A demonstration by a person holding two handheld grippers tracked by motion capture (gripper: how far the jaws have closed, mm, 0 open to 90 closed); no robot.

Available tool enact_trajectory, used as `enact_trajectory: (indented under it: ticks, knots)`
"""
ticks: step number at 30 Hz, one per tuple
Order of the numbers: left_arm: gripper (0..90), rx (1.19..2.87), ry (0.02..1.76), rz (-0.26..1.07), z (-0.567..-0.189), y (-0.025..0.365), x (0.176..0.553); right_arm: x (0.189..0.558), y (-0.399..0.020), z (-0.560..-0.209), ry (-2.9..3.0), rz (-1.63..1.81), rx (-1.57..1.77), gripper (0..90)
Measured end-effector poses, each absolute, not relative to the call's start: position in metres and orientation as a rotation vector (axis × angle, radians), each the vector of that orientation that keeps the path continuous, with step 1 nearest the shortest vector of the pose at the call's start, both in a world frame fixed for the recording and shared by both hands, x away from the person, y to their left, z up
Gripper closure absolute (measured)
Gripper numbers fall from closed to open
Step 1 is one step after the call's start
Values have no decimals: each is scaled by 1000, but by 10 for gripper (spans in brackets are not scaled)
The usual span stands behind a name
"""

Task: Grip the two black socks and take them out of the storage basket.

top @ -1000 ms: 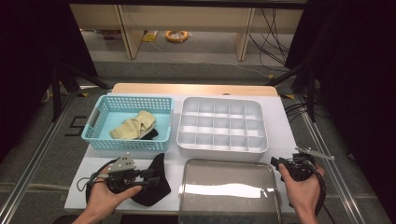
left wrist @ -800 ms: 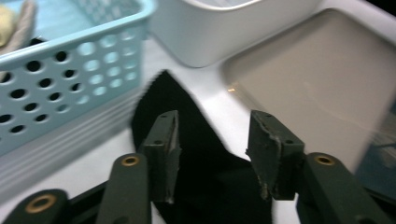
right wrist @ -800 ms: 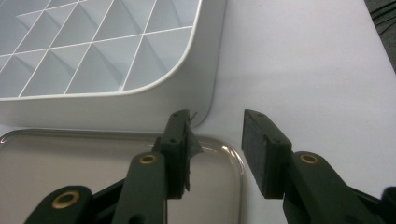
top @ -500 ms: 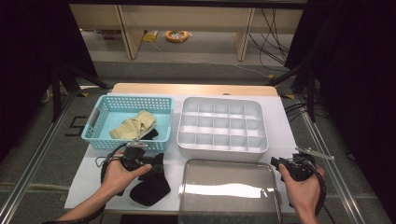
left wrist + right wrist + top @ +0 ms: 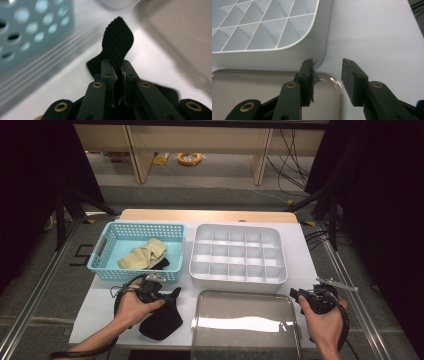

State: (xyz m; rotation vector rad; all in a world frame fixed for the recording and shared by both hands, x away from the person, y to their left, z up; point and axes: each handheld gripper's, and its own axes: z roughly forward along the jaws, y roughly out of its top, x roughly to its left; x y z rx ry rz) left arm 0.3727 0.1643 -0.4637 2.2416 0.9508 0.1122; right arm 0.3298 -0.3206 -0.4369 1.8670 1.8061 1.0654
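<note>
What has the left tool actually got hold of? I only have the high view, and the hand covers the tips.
Observer: In the left gripper view, the left tool is shut on a fold of the black cloth; its jaws have just been closing.
Operator: Can you tell what kind of cloth it is?
Observer: It is ribbed knit, and a flap of it stands up past the jaw tips.
Operator: And the right tool, is it holding anything?
Observer: No. In the right gripper view, the right tool is open with nothing between its jaws, above the corner of the metal tray beside the white divided box.
</note>
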Motion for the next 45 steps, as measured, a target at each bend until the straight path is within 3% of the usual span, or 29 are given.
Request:
enact_trajectory:
  ticks: [7, 17, 28, 36, 40, 45]
  knots:
    - [825, 2158, 789, 168, -441, 157, 367, 331, -321, -437, 1809, 1072, 1837, 629]
    - [819, 2213, 587, 179, -431, 126, 361, 329, -318, -436, 1784, 1077, 1882, 629]
    - [804, 2258, 536, 177, -435, 115, 365, 328, -319, -436, 1781, 1072, 1874, 629]
    - [668, 2257, 629, 145, -454, 114, 373, 329, -323, -438, 1812, 1067, 1827, 628]
    - [566, 2230, 655, 165, -449, 123, 376, 329, -323, -438, 1812, 1067, 1840, 627]
    - [517, 2153, 698, 194, -440, 134, 379, 329, -323, -438, 1810, 1066, 1832, 627]
